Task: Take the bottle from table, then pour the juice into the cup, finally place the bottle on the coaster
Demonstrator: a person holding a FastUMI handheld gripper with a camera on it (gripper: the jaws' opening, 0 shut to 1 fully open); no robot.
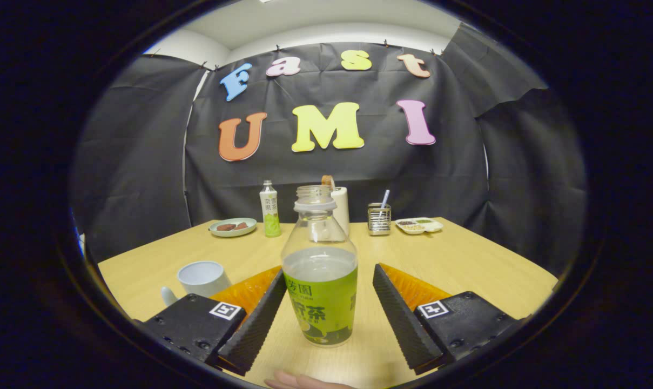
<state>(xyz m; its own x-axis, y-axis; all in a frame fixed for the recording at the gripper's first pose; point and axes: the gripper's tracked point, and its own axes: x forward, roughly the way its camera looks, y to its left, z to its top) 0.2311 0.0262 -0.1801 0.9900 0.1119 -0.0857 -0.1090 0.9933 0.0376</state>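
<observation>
Green-label bottle (320,270) stands open on the bench (466,259), between my tool (326,319) fingers | tool spread wide, touching nothing | cup (202,278) at 9 o'clock of the bottle | I think I should close slowly on the label part, both sides together, and keep it straight up so no juice spills.

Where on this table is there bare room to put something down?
Bare wood lies right of the bottle, from the gripper's open fingers out to the table edge, and between the cup and the plate. The back row is crowded: plate, small bottle, holder, tray.
</observation>
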